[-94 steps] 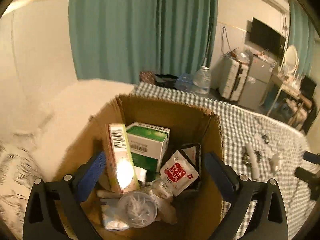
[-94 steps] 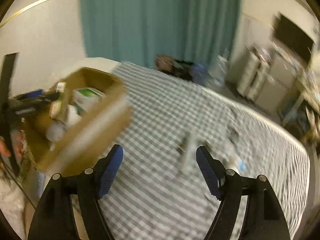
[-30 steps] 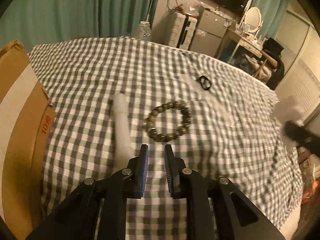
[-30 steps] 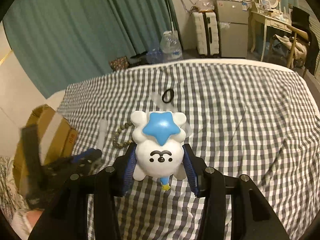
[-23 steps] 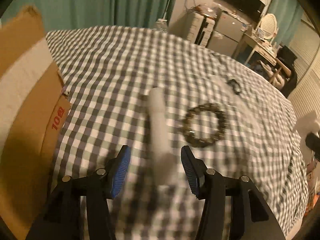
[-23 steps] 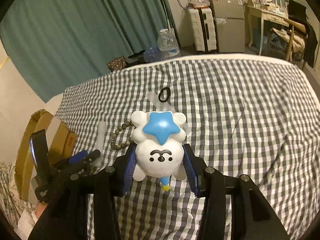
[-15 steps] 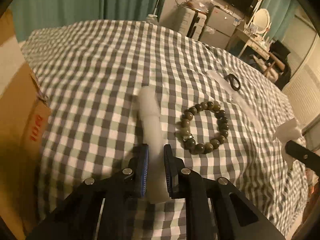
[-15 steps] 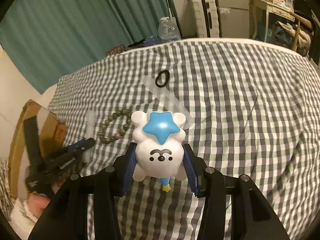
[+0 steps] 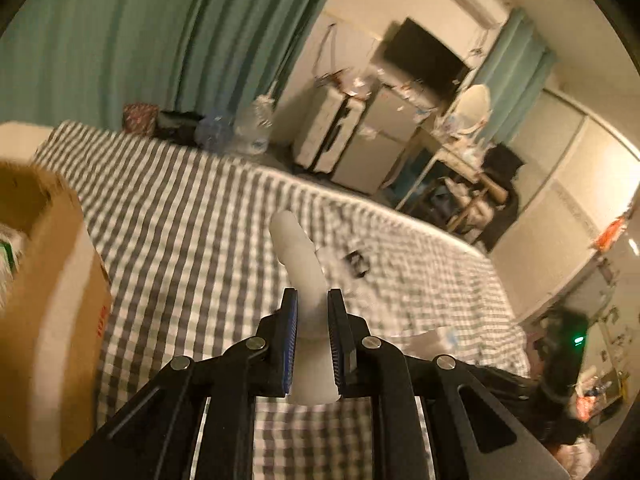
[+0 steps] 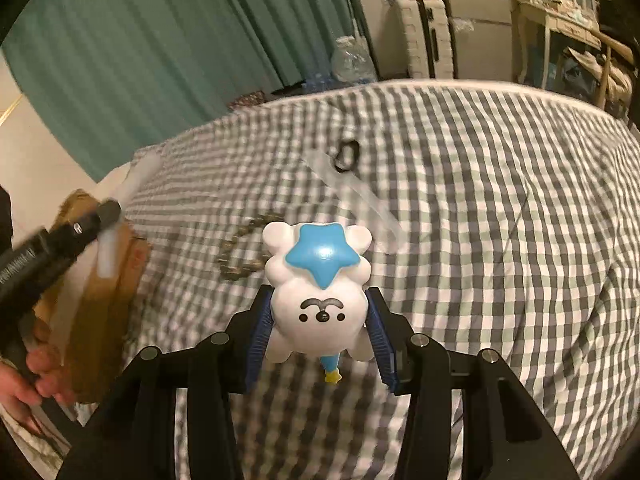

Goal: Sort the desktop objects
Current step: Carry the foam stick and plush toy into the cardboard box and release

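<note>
**Both hands loaded, box off to the left**

I have the left gripper [image 9: 313,312] clamped on a white tube [image 9: 304,264]. Its fingers [image 9: 289,332] pinch the tube near its lower end, so most of its length sticks out ahead of the tips and its base hangs just behind the pads. I judge that low grip is what lets the tube point forward and drop end-first later. It is clear of the checked bedspread [image 9: 180,240]. The cardboard box [image 9: 48,280] sits to the left of my left fingers, open at the top, and I take it as the place these things go.

My right gripper [image 10: 320,324] is closed around a white plush-shaped toy with a blue star [image 10: 318,284], one finger on each flank, face toward the camera. Holding it by its widest part keeps it from rolling out. It hangs above the bedspread, not resting on it.

Ahead of the right fingers, still on the bed, lie a bead bracelet [image 10: 240,248], a clear plastic strip [image 10: 360,196] and a black ring [image 10: 346,154] at its far end. They remain to be sorted.

Both views are blurred, so fine contact is hard to judge.
</note>
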`<state>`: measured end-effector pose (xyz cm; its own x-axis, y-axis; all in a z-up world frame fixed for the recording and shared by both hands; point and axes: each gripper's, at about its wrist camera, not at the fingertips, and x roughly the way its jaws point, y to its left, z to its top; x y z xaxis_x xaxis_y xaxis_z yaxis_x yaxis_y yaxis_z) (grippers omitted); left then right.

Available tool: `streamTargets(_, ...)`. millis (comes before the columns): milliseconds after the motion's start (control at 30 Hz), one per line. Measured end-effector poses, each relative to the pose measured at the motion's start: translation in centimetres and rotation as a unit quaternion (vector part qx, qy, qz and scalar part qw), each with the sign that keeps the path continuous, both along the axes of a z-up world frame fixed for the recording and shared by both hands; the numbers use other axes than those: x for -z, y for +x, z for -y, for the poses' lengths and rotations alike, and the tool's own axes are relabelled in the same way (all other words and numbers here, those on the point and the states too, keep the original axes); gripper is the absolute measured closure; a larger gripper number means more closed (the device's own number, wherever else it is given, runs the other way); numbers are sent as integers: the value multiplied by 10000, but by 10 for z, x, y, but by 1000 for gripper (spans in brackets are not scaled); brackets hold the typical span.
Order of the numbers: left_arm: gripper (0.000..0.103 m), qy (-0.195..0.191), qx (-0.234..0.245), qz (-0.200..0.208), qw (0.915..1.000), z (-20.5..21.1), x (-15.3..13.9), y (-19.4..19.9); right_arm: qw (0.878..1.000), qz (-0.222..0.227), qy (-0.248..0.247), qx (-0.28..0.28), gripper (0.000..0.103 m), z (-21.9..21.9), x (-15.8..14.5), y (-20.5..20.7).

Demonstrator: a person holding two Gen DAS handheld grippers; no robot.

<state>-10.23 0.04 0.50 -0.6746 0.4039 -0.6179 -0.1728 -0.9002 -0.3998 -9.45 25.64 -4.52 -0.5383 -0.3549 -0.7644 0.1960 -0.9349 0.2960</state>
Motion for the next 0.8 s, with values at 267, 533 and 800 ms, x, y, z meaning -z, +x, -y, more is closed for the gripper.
streamTargets(267, 88, -356, -342, -408, 9979, 51, -70, 41, 9965, -566, -103, -603, 58, 55, -58, 49)
streamTargets(533, 88, -987, -1459, -317, 9838, 124, -65, 71, 9850, -745, -258, -1535, 58, 181, -85, 64)
streamTargets(800, 88, -1376, -2099, 138, 9679, 182, -27, 67, 9794, -666, -313, -1880, 58, 278, -85, 43)
